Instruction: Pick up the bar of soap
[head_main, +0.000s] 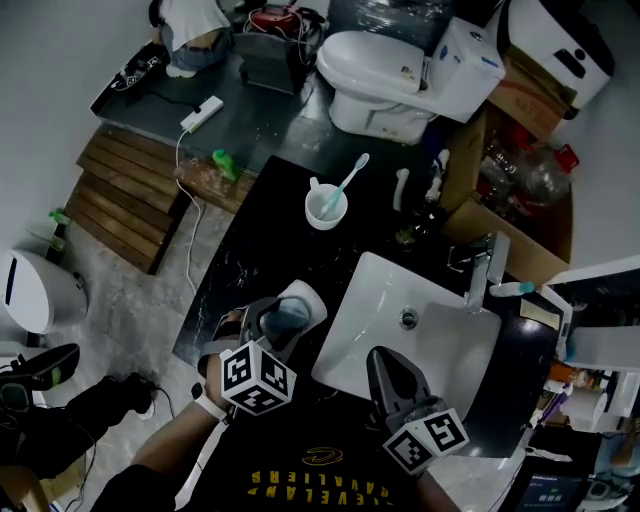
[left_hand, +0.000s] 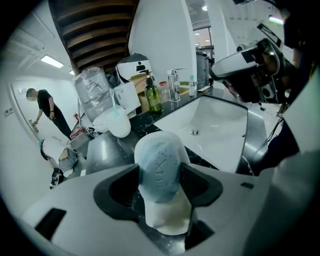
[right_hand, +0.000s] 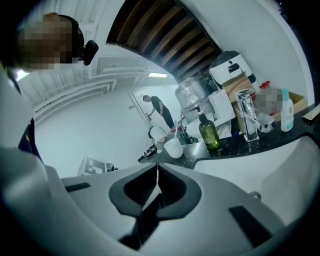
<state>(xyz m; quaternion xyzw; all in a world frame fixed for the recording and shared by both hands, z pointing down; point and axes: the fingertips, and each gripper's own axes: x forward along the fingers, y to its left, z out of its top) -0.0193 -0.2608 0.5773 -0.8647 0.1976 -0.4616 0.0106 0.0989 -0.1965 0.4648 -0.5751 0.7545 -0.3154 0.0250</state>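
Soap gripped just left of the sink

Left claw (head_main: 285, 318), spread wide, presses its pads on the bar of soap (left_hand: 159, 167), which sits on its dish (left_hand: 167, 220) left of the sink (head_main: 440, 345). It should squeeze evenly and lift straight. Right claw (right_hand: 157, 187) is closed and empty.

Left gripper (head_main: 285, 318), seven o'clock, pitches down, jaws pressing the bar of soap (left_hand: 157, 167); right gripper (head_main: 386, 362), five o'clock, jaws together.

Head view: we look steeply down from above onto the black counter (head_main: 250, 250) and the sink (head_main: 440, 340). Left gripper view sits low, tight on the bar of soap (left_hand: 159, 167), facing across the sink. Right gripper view sits over the sink, facing nearly level. All three share the sink and the white cup (head_main: 326, 210).
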